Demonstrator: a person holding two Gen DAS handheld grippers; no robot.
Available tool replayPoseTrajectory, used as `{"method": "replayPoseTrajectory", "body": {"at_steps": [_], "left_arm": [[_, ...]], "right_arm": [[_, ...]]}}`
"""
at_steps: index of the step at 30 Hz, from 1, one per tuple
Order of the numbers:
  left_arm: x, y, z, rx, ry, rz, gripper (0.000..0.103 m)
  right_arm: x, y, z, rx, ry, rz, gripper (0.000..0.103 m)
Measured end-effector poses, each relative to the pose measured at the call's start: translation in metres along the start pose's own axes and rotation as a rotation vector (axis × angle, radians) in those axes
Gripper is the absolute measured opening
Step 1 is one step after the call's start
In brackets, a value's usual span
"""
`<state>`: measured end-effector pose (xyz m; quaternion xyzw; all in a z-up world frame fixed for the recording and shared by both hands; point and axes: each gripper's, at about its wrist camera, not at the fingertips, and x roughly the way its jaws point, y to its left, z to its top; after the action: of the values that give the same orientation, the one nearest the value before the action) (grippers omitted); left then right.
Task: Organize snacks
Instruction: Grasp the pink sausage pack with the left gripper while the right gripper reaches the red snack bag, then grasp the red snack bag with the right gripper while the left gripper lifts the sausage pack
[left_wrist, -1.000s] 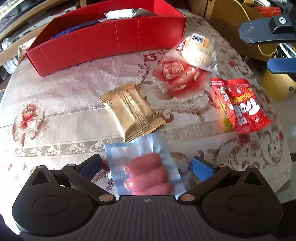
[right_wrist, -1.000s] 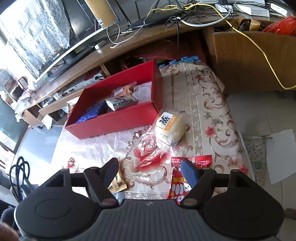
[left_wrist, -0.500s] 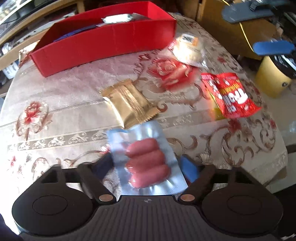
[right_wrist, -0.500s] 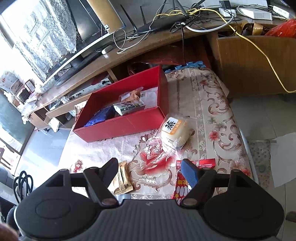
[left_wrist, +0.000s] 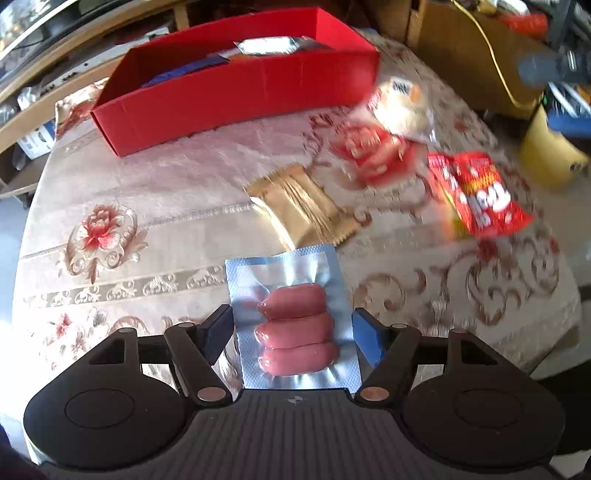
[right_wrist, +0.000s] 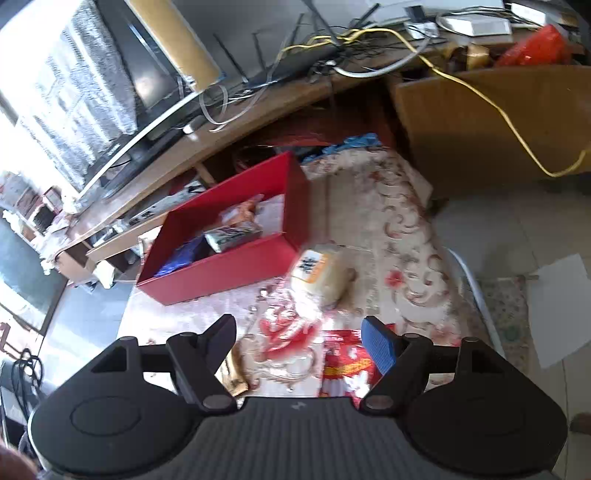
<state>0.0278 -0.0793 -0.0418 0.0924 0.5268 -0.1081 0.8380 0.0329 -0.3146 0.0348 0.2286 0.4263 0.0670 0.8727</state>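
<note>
A clear vacuum pack of three pink sausages (left_wrist: 295, 325) sits between the fingers of my left gripper (left_wrist: 291, 315). Its jaws are closing, with the pads against the pack's side edges, and the pack hangs above the flowered tablecloth. Beyond it lie a gold foil packet (left_wrist: 299, 206), a red candy bag (left_wrist: 480, 195) and a wrapped white bun (left_wrist: 402, 103). The red box (left_wrist: 236, 92) stands at the back with several snacks inside. My right gripper (right_wrist: 299, 325) hovers open over the cloth with nothing between its fingers, the bun (right_wrist: 317, 269) and red box (right_wrist: 229, 273) ahead of it.
The table's right edge drops to a tiled floor (right_wrist: 498, 229), where a sheet of paper (right_wrist: 561, 310) lies. A wooden desk with cables (right_wrist: 369, 62) runs behind the table. A yellow bin (left_wrist: 550, 155) stands off the table's right side.
The left jaws have narrowed onto the sausage pack and risen with it, so the table looks farther off. The right gripper has drifted, still open, and the red box appears smaller.
</note>
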Motion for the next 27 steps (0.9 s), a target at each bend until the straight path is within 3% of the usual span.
{"method": "replayPoseTrajectory", "body": {"at_steps": [7, 12, 16, 22, 25, 27], "left_arm": [[0.008, 0.001, -0.003, -0.024, -0.014, -0.112, 0.075], [0.008, 0.011, -0.002, -0.053, -0.022, -0.183, 0.075], [0.008, 0.015, -0.003, -0.064, -0.023, -0.21, 0.075], [0.006, 0.018, -0.004, -0.067, -0.029, -0.209, 0.076], [0.007, 0.018, -0.005, -0.065, -0.035, -0.207, 0.077], [0.008, 0.018, -0.004, -0.062, -0.035, -0.212, 0.082]], "right_arm": [[0.018, -0.017, -0.015, 0.023, 0.081, -0.135, 0.074], [0.044, -0.019, -0.02, 0.067, 0.143, -0.183, 0.074], [0.07, 0.003, -0.024, 0.007, 0.201, -0.196, 0.074], [0.107, 0.026, -0.035, -0.135, 0.262, -0.316, 0.076], [0.113, 0.027, -0.037, -0.151, 0.269, -0.327, 0.084], [0.116, 0.027, -0.038, -0.15, 0.278, -0.307, 0.099]]}}
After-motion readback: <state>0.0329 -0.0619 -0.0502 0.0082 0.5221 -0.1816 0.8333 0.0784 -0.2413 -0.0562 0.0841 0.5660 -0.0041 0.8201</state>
